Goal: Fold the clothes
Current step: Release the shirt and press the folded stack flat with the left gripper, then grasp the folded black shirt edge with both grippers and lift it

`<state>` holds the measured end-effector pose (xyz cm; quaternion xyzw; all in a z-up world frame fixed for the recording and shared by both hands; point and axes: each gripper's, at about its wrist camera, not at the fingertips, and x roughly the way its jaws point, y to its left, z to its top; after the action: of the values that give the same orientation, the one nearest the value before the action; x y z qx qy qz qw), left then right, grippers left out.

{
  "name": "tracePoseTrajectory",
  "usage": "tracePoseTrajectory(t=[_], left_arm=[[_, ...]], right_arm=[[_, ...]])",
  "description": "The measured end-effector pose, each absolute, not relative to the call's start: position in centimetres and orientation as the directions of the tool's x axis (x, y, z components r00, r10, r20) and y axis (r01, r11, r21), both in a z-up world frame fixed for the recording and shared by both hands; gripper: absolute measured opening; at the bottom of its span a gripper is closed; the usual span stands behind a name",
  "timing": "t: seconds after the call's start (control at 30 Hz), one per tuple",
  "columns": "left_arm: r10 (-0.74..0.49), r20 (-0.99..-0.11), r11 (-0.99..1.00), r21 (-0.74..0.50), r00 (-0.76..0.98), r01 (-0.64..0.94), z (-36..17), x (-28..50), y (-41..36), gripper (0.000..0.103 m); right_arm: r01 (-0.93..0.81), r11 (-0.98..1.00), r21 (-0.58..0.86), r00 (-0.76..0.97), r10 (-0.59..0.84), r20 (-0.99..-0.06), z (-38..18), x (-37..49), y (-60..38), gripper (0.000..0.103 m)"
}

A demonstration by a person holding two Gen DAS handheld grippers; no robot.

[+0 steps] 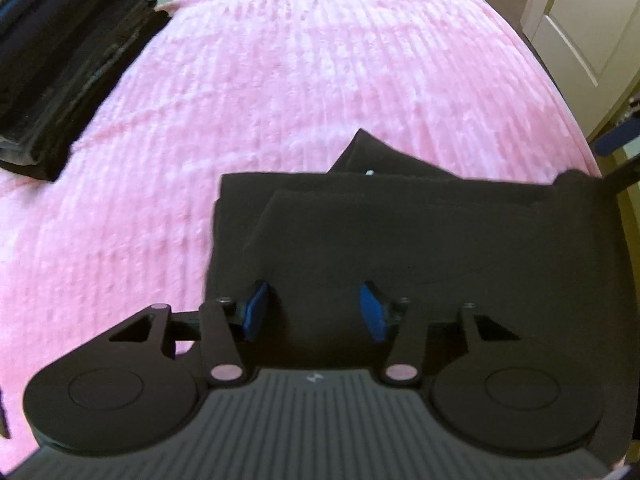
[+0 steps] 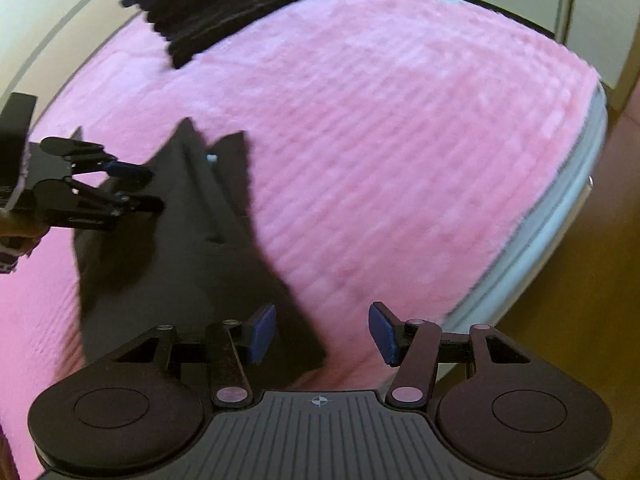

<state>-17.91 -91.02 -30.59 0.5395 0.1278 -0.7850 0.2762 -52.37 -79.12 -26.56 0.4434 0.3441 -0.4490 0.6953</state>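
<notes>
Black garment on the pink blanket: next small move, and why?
Probably carry the black garment toward the stack of folded dark clothes. It already looks folded into layers, with the left gripper and right gripper at opposite ends. Whether either pad grips the cloth isn't clear.

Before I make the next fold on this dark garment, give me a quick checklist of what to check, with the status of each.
1. Left gripper over the dark garment: ok, fabric lies between its blue pads.
2. Left grip on the fabric: cannot tell, the pads stand apart and contact is unclear.
3. Right gripper placed on the garment: not ok, its jaws are open, only the garment's corner beneath.
4. Garment lying flat: not ok, layers overlap unevenly and points stick out.
5. Room on the pink blanket for folding: ok.
6. Folded stack clear of the work area: ok, apart at the far left corner.
</notes>
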Motion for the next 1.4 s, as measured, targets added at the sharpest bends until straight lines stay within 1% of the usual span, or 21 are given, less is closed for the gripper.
tracePoseTrajectory(t=[0.07,0.1,0.13,0.17,0.2,0.4,0.5,0.53,0.6,0.67,0.73,0.77,0.8,0.87,0.93,1.0,1.13,1.2,1.27,1.3,1.4], left_arm=[[-0.308,-0.913,-0.820,0.112,-0.268,0.562,-29.8,-16.7,-90.4,0.040],[-0.314,-0.910,-0.822,0.119,-0.270,0.557,-29.4,-16.0,-90.1,0.040],[-0.326,-0.905,-0.828,0.134,-0.274,0.544,-28.8,-15.1,-89.5,0.040],[-0.332,-0.901,-0.836,0.145,-0.278,0.529,-28.5,-14.3,-89.0,0.041],[-0.342,-0.896,-0.848,0.164,-0.283,0.504,-28.1,-13.4,-88.3,0.041],[-0.404,-0.873,-0.900,0.326,-0.274,0.289,-28.0,-7.9,-82.6,0.044],[-0.415,-0.864,-0.910,0.390,-0.283,0.143,-29.1,-6.2,-79.7,0.051],[-0.420,-0.860,-0.906,0.413,-0.291,0.086,-29.7,-5.6,-78.6,0.055],[-0.425,-0.853,-0.896,0.443,-0.303,0.008,-30.8,-5.1,-77.3,0.061],[-0.437,-0.841,-0.872,0.483,-0.319,-0.080,-32.2,-4.6,-76.1,0.066],[-0.448,-0.830,-0.842,0.517,-0.332,-0.155,-33.6,-4.3,-75.4,0.066],[-0.457,-0.824,-0.830,0.530,-0.336,-0.173,-34.1,-4.2,-75.3,0.066],[-0.460,-0.818,-0.819,0.541,-0.344,-0.190,-34.5,-4.2,-75.4,0.066],[-0.466,-0.808,-0.797,0.561,-0.361,-0.225,-35.3,-4.2,-75.5,0.074],[-0.469,-0.802,-0.779,0.573,-0.371,-0.255,-35.3,-4.4,-75.7,0.078],[-0.468,-0.799,-0.765,0.580,-0.376,-0.281,-35.1,-4.6,-76.0,0.077],[-0.493,-0.784,-0.732,0.608,-0.378,-0.306,-34.6,-5.7,-76.4,0.058],[-0.493,-0.783,-0.723,0.611,-0.378,-0.323,-34.5,-6.5,-76.5,0.053],[-0.487,-0.795,-0.717,0.600,-0.362,-0.355,-34.5,-7.3,-76.2,0.021],[-0.481,-0.804,-0.729,0.588,-0.350,-0.351,-34.3,-7.6,-76.2,0.017],[-0.469,-0.824,-0.775,0.557,-0.320,-0.299,-33.1,-8.2,-76.4,0.013]], right_arm=[[0.925,0.212,0.316,0.371,-0.321,-0.871,-26.1,-51.0,-78.4,0.055],[0.923,0.214,0.319,0.375,-0.321,-0.870,-26.0,-50.2,-78.0,0.059],[0.924,0.215,0.318,0.374,-0.324,-0.869,-26.0,-49.4,-77.6,0.065],[0.925,0.220,0.310,0.370,-0.332,-0.868,-25.8,-48.4,-76.9,0.077],[0.927,0.229,0.299,0.364,-0.344,-0.865,-25.6,-47.5,-76.2,0.079],[0.855,0.488,0.174,0.367,-0.332,-0.869,-24.7,-38.6,-70.3,0.078],[0.755,0.649,0.090,0.356,-0.292,-0.888,-25.8,-33.5,-66.7,0.077],[0.727,0.685,0.055,0.338,-0.286,-0.897,-26.5,-32.1,-65.7,0.076],[0.671,0.741,-0.012,0.294,-0.281,-0.914,-28.4,-29.6,-64.1,0.060],[0.632,0.769,-0.096,0.230,-0.305,-0.924,-30.5,-28.1,-63.2,0.059],[0.595,0.783,-0.183,0.175,-0.349,-0.921,-32.2,-27.4,-62.6,0.053],[0.584,0.780,-0.222,0.155,-0.377,-0.913,-32.5,-27.4,-62.5,0.037],[0.583,0.776,-0.240,0.146,-0.391,-0.909,-32.6,-27.5,-62.6,0.030],[0.604,0.768,-0.216,0.161,-0.382,-0.910,-31.8,-28.1,-63.0,0.017],[0.623,0.759,-0.192,0.187,-0.382,-0.905,-29.9,-29.0,-63.0,0.014],[0.638,0.751,-0.170,0.210,-0.383,-0.900,-28.0,-29.8,-63.1,0.014],[0.649,0.743,-0.165,0.225,-0.394,-0.891,-24.3,-31.4,-63.2,0.014],[0.648,0.741,-0.174,0.218,-0.400,-0.890,-23.3,-32.3,-63.2,0.014],[0.640,0.746,-0.182,0.215,-0.402,-0.890,-23.2,-32.9,-63.2,0.014],[0.636,0.749,-0.185,0.214,-0.402,-0.890,-23.3,-33.2,-63.2,0.014],[0.627,0.755,-0.192,0.213,-0.403,-0.890,-24.0,-33.4,-62.8,0.016]])
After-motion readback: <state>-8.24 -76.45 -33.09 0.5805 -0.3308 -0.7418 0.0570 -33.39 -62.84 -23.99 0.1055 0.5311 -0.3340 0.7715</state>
